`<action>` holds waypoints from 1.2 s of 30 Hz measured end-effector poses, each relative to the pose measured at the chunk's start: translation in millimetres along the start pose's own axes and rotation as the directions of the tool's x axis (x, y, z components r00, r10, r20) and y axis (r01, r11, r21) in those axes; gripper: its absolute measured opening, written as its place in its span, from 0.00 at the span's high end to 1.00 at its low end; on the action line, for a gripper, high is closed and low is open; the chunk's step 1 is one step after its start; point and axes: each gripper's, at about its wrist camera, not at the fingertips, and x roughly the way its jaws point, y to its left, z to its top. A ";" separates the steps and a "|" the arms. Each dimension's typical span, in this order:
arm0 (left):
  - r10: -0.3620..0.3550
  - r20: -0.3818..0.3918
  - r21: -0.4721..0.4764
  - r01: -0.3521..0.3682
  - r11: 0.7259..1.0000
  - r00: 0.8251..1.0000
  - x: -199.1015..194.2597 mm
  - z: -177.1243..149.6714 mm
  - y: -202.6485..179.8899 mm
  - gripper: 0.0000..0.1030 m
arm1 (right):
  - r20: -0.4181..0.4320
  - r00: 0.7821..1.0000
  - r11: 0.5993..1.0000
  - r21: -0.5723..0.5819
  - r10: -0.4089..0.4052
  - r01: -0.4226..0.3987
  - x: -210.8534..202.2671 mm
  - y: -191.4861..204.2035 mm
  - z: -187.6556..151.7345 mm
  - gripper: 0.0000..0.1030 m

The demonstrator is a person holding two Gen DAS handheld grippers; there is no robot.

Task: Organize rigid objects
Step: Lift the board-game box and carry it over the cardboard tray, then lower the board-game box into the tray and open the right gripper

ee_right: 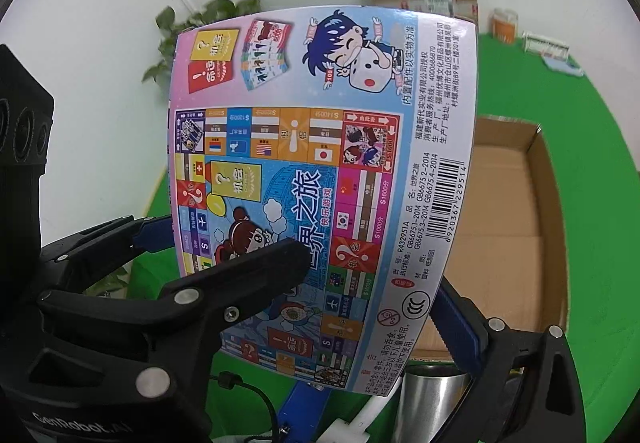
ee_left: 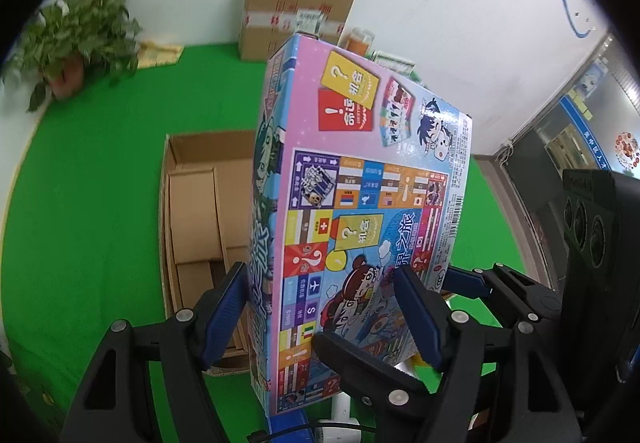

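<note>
A flat, colourful board game box is held up in the air, tilted, above the open cardboard box. My left gripper is shut on the game box's lower part, one blue pad on each face. My right gripper is shut on the same game box across its width, and it also shows in the left wrist view at the box's right edge. The open cardboard box lies below and behind the game box on the green cloth.
A sealed cardboard carton stands at the back wall with small containers beside it. A potted plant is at the back left. A metal cup and a blue and white object lie below the game box.
</note>
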 end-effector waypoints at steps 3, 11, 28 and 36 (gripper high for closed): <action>-0.007 -0.050 -0.017 0.006 1.000 0.999 24.4 1.5 8.6 0.29 | -0.060 0.998 1.000 0.011 0.004 -0.003 24.9 -5.0 5.9 0.04; -0.042 -0.165 -0.110 0.024 0.994 0.985 88.8 -0.7 27.3 0.29 | -0.210 0.978 1.000 0.018 -0.001 0.005 86.7 -27.3 14.3 0.04; -0.014 -0.351 -0.158 -0.044 0.986 0.936 153.2 -21.6 50.0 0.39 | -0.481 0.875 0.997 0.074 0.050 -0.016 197.7 -35.8 12.8 0.11; -0.021 -0.286 -0.154 -0.024 0.988 0.958 109.8 -30.1 69.4 0.39 | -0.432 0.898 0.994 0.098 0.088 -0.050 186.5 -27.6 17.2 0.17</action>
